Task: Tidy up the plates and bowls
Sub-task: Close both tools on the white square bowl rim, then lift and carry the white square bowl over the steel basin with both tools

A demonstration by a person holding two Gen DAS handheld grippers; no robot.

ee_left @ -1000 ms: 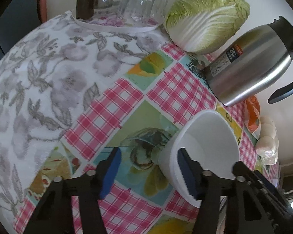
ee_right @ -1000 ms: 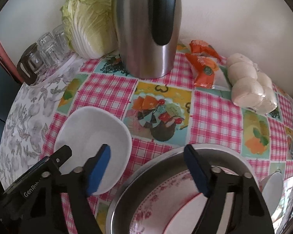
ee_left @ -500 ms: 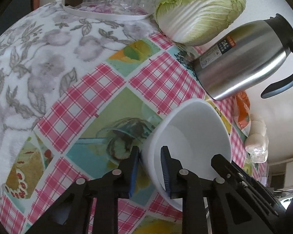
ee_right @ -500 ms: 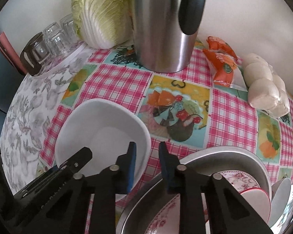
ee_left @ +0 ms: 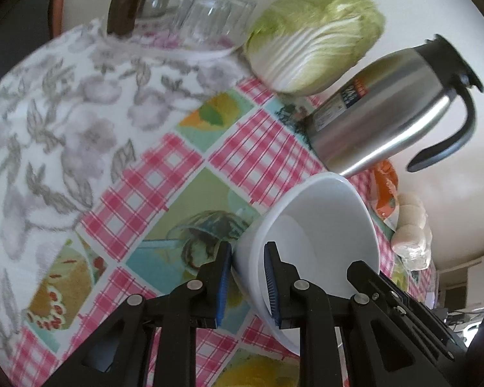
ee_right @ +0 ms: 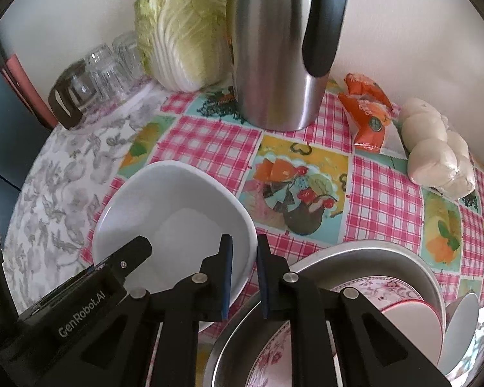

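A white bowl (ee_left: 319, 225) is held from both sides and tilted above the checked tablecloth. My left gripper (ee_left: 247, 282) is shut on its near-left rim. My right gripper (ee_right: 244, 272) is shut on the bowl's (ee_right: 177, 219) right rim. The left gripper's black body shows at the bowl's left in the right wrist view. A metal basin (ee_right: 364, 254) at lower right holds a floral plate (ee_right: 380, 287), a red-rimmed plate (ee_right: 413, 322) and more white dishes.
A steel thermos jug (ee_right: 274, 48) stands behind the bowl, with a Chinese cabbage (ee_right: 180, 29) and a tray of upturned glasses (ee_right: 103, 67) to its left. An orange snack packet (ee_right: 368, 113) and bagged white buns (ee_right: 438, 151) lie at the right.
Both grippers closed from open onto opposite rims of the white bowl. The bowl has tipped up off the cloth.
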